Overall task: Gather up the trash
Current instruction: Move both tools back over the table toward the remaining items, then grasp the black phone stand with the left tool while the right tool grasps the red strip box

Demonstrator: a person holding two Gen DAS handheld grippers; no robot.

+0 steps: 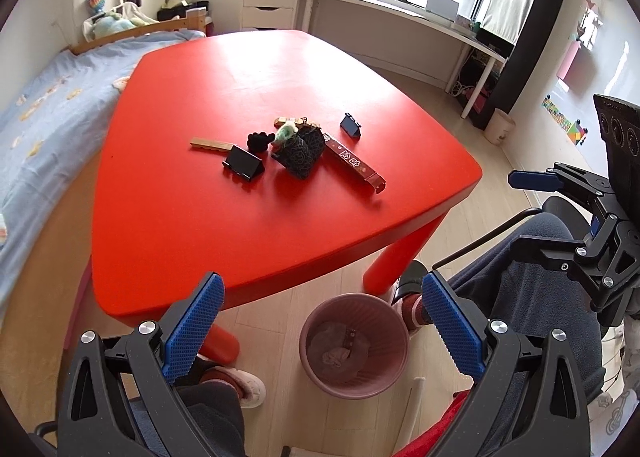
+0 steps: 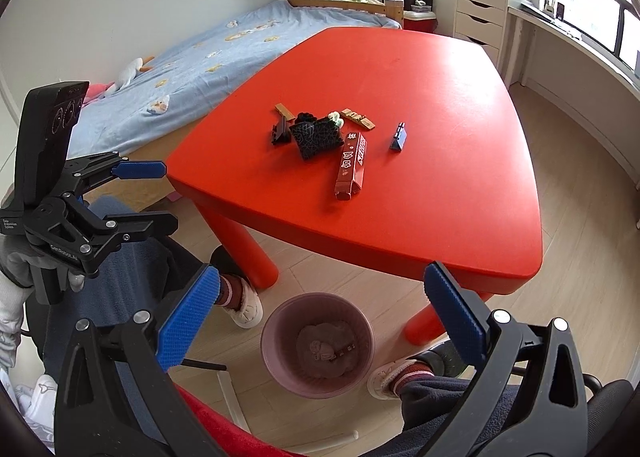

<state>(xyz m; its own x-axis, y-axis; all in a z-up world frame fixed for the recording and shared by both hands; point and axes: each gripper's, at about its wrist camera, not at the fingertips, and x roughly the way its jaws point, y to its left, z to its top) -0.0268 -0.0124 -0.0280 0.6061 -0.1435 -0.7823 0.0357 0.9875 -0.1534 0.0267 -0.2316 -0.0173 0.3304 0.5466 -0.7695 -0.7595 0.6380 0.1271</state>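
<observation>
A pile of trash lies mid-table on the red table [image 1: 240, 237] [image 2: 460, 217]: a long red snack wrapper [image 1: 354, 161] [image 2: 351, 165], a crumpled black wrapper [image 1: 302, 151] [image 2: 317, 137], a gold wrapper strip [image 1: 210, 145] [image 2: 358, 118], a pale green scrap [image 1: 286, 132] [image 2: 335, 119] and black binder clips [image 1: 243, 162] [image 2: 399, 138]. A pink waste bin [image 1: 354, 345] [image 2: 318, 345] stands on the floor below the table's near edge, with some trash inside. My left gripper [image 1: 320, 321] [image 2: 140, 193] is open and empty above the bin. My right gripper [image 2: 324, 317] [image 1: 532, 197] is open and empty, also near the bin.
A bed with a blue cover [image 1: 48, 117] [image 2: 200, 57] runs along the table's far side. A white drawer unit [image 1: 270, 3] [image 2: 478, 13] and a white desk [image 1: 400, 17] stand under the window. The person's legs and slippers [image 2: 244, 305] are beside the bin.
</observation>
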